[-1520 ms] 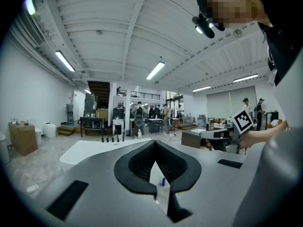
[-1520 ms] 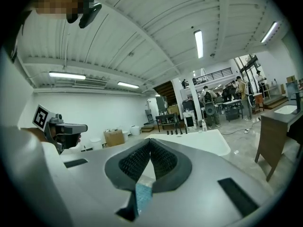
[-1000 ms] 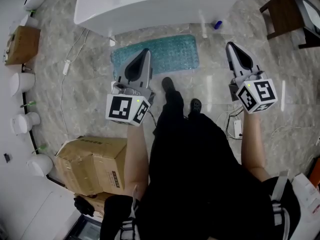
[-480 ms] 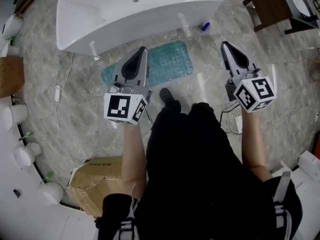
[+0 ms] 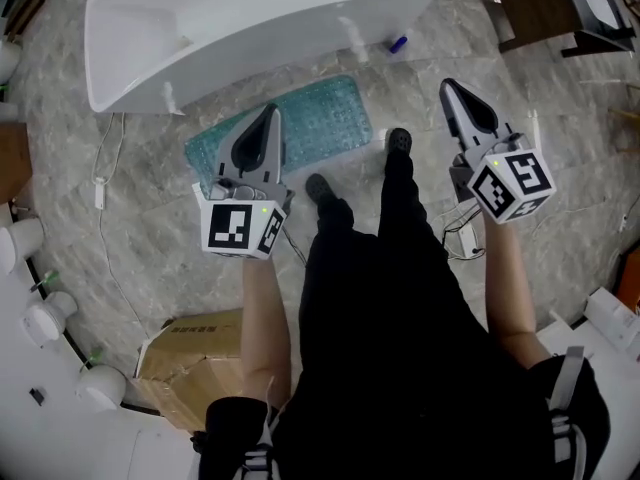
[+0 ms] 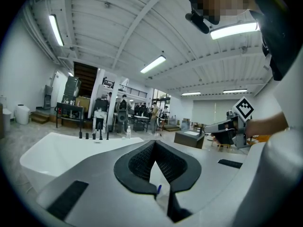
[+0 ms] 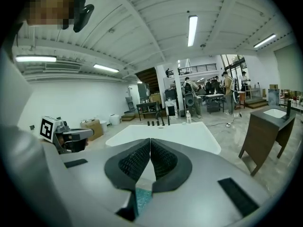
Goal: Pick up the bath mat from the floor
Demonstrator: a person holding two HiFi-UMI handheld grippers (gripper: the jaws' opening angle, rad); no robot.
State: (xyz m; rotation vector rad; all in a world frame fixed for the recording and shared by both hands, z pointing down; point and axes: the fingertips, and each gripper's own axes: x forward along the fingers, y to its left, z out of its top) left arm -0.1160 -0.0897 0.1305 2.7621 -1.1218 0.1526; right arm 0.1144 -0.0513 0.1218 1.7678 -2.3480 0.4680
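Observation:
The teal, bumpy bath mat [image 5: 315, 123] lies flat on the marble floor in front of the white bathtub [image 5: 250, 13]. My left gripper [image 5: 272, 109] hovers above the mat's left half, shut, with nothing between its jaws [image 6: 154, 142]. My right gripper [image 5: 446, 85] is held to the right of the mat, over bare floor, also shut and empty [image 7: 150, 140]. A sliver of the mat [image 7: 142, 198] shows below the right jaws in the right gripper view. The person's two shoes [image 5: 318, 186] [image 5: 398, 140] stand at the mat's near edge.
A dark wooden cabinet [image 5: 530, 3] stands at the back right. A small blue bottle [image 5: 397, 43] lies by the tub. A cardboard box [image 5: 190, 353] sits at the lower left, white jars [image 5: 45, 313] along the left wall. Cables [image 5: 100, 193] trail on the floor.
Both grippers have moved forward toward the tub and mat. The person has stepped forward, one foot now at the mat's right corner. Both stay shut.

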